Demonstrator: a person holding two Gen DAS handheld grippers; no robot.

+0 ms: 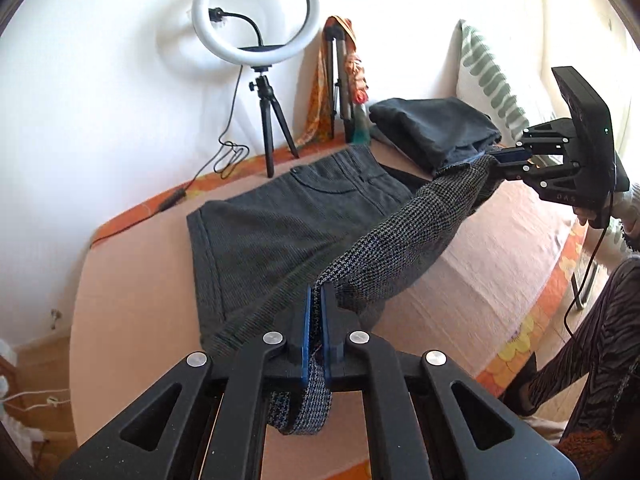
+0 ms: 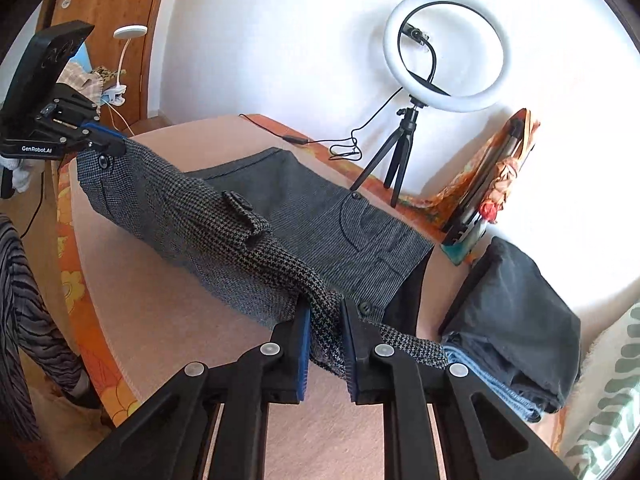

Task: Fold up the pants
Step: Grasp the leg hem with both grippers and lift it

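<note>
Bed [image 1: 500,240] with a plain pinkish cover; an orange flower-print edge [image 2: 70,288] runs along its rim. Lying flat on it, just beyond both tongs' tips, dark grey ribbed trousers [image 1: 260,232], pockets up. Past the right tongs' tips, a folded stack of dark clothes [image 2: 516,308] with a light blue piece at the bottom, touching or just beside the trousers' far end. A white pillow with green leaf marks [image 1: 488,76] stands behind that stack. Ahead of the left tongs, near the wall, a ring light on a small black tripod [image 1: 266,120] stands on the bed, its cable [image 1: 224,156] trailing over the cover.
</note>
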